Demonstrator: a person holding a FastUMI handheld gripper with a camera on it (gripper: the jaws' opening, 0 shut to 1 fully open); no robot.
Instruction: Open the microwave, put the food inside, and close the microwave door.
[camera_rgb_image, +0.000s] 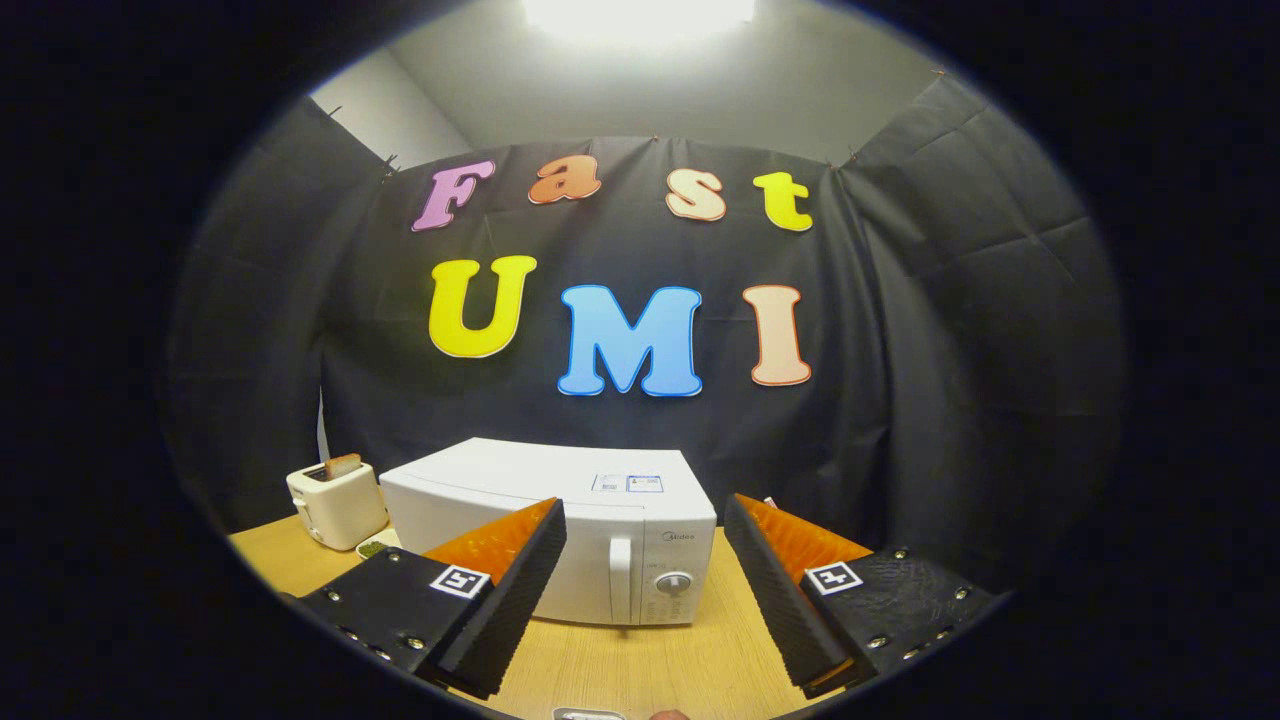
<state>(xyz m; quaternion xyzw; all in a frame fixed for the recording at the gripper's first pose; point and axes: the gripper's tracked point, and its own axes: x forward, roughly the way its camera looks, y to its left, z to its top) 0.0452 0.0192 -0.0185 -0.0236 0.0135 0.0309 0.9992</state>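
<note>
The hand-held gripper (645, 590) hangs spread wide and empty, lined up on the closed microwave (560, 530), probably to reach its handle (621, 580).

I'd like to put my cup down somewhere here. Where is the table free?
Bare wooden table lies between the open gripper fingers, in front of the closed microwave. Left is crowded: a toaster and small dish sit beside the microwave.

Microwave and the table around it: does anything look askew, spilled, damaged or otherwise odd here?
Nothing stands out. The microwave sits upright on the table with its door shut. The toaster beside it stands upright with a slice of toast in its slot. The gripper has its fingers open, short of the microwave, holding nothing.
</note>
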